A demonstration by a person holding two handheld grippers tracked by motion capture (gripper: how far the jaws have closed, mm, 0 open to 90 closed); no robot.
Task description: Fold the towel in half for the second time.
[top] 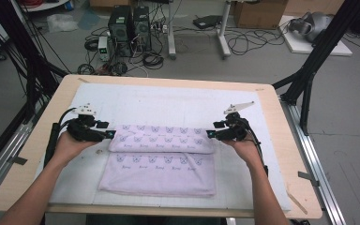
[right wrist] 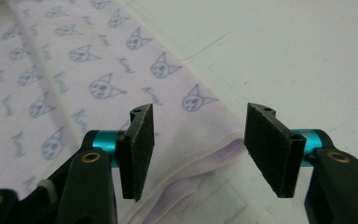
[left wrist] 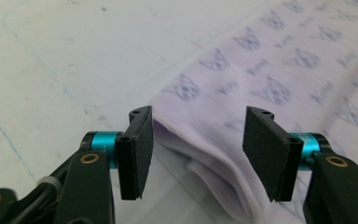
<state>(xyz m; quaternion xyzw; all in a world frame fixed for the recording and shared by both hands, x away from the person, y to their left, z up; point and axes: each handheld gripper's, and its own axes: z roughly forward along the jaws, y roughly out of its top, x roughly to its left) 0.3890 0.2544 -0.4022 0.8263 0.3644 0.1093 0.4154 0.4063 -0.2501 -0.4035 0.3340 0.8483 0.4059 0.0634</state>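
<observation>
Overall light: bright, even and cool in all three views; no single lamp direction can be told.
Shadows: faint and soft under the folded lilac cloth with printed cat faces (top: pixel 161 159), along its near edge on the white padded surface (top: pixel 168 105); a thin shadow beneath the cloth's layered hem in the right gripper view.
Glare: none on that white surface; it looks pale but not washed out.
High view sharpness: soft and grainy; the cloth's print is hard to read.
Left gripper view: cloth (left wrist: pixel 279 84) blurred, print smeared, most beyond the black jaws; the jaws are sharp.
Right gripper view: cloth (right wrist: pixel 98 88) print crisp nearby, softer towards the top edge.
Distortion: lines beside the cloth look straight; no bending noticed.
</observation>
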